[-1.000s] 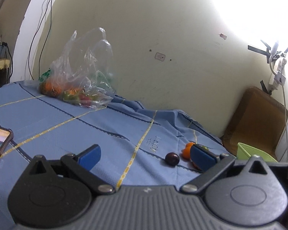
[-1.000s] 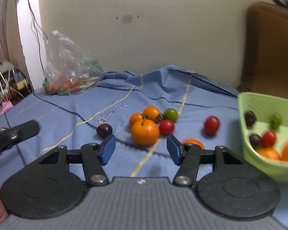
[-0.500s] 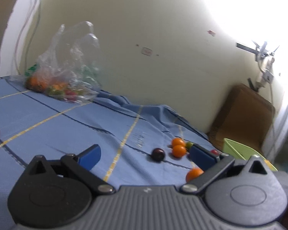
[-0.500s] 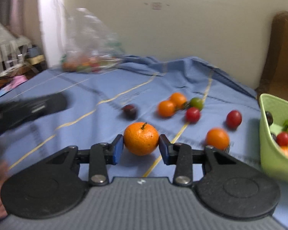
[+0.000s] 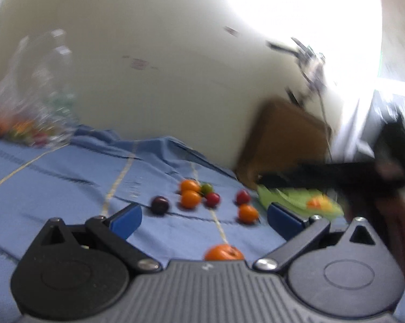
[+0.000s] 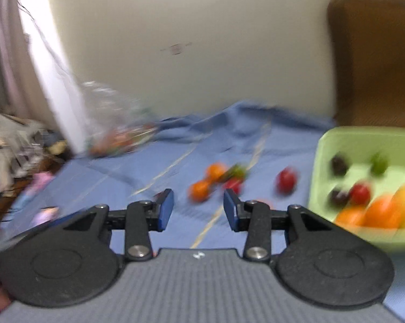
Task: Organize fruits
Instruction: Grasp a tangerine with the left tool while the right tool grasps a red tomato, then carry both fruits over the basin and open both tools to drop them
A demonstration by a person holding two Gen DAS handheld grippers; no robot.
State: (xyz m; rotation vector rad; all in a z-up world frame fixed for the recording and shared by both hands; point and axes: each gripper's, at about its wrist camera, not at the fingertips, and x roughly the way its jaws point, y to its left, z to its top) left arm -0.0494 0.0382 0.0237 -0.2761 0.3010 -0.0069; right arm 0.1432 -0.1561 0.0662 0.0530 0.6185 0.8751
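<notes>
Several small fruits lie on the blue cloth (image 5: 67, 177): a dark plum (image 5: 159, 204), small oranges (image 5: 190, 198), red tomatoes (image 5: 212, 199) and a green one. A larger orange (image 5: 223, 253) lies just in front of my left gripper (image 5: 203, 215), which is open and empty. My right gripper (image 6: 197, 208) is open and empty, its pads (image 6: 166, 208) a moderate gap apart, raised above the cloth. The green bowl (image 6: 337, 140) at right holds oranges, tomatoes and plums. In the left wrist view the right gripper's arm crosses over the bowl (image 5: 296, 199).
A clear plastic bag (image 5: 32, 107) with more fruit sits at the back left by the wall. A brown chair back (image 6: 377, 62) stands behind the bowl. Clutter lies past the cloth's left edge (image 6: 16, 148). Both views are blurred.
The right gripper was shut on the larger orange half a second ago; now it is open, empty and lifted toward the bowl. The left gripper has swung right, bringing more fruit into view.
</notes>
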